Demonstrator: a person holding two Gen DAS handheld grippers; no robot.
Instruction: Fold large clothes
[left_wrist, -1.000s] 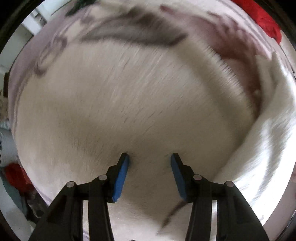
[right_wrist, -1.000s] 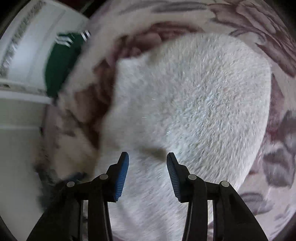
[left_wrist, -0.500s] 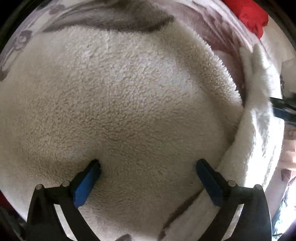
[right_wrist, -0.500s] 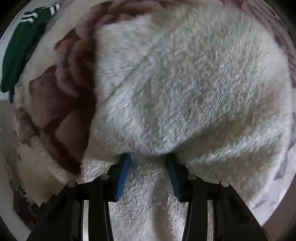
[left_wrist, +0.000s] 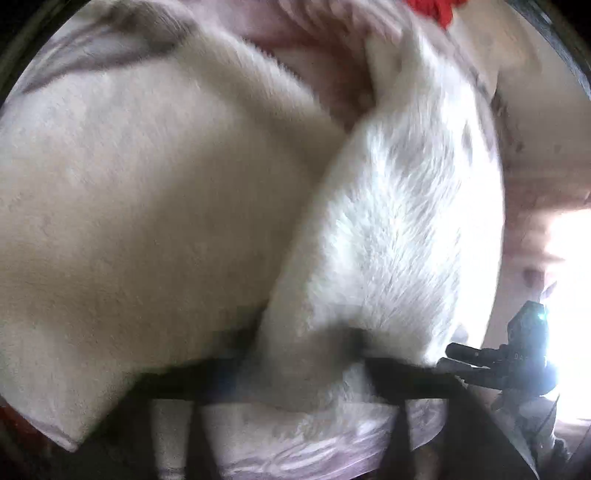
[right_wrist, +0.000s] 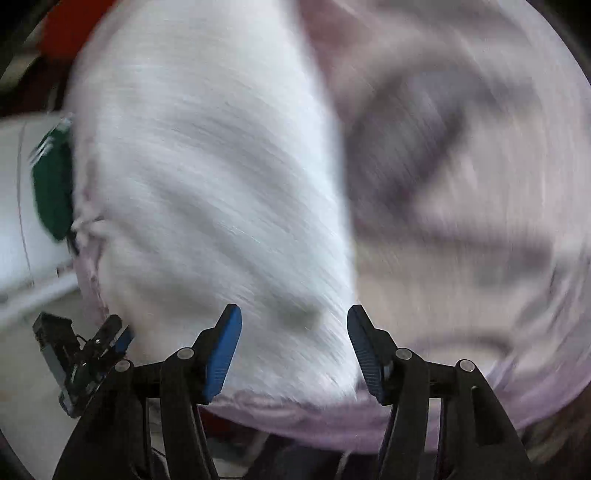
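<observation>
1. Floral pink-and-grey blanket surface: bears white fluffy fleece garment, bunched.
2. Left gripper: fingers buried in fleece; state cannot be told.
3. Right gripper: blue pads spread, over fleece edge.

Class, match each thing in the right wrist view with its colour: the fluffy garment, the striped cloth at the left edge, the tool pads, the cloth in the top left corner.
Things: 1 fluffy garment; 2 striped cloth at the left edge; 3 right tool pads; 4 cloth in the top left corner.
Colours: a blue; b red; c white; d green.
Pairs: 1-c; 2-d; 3-a; 4-b.
</observation>
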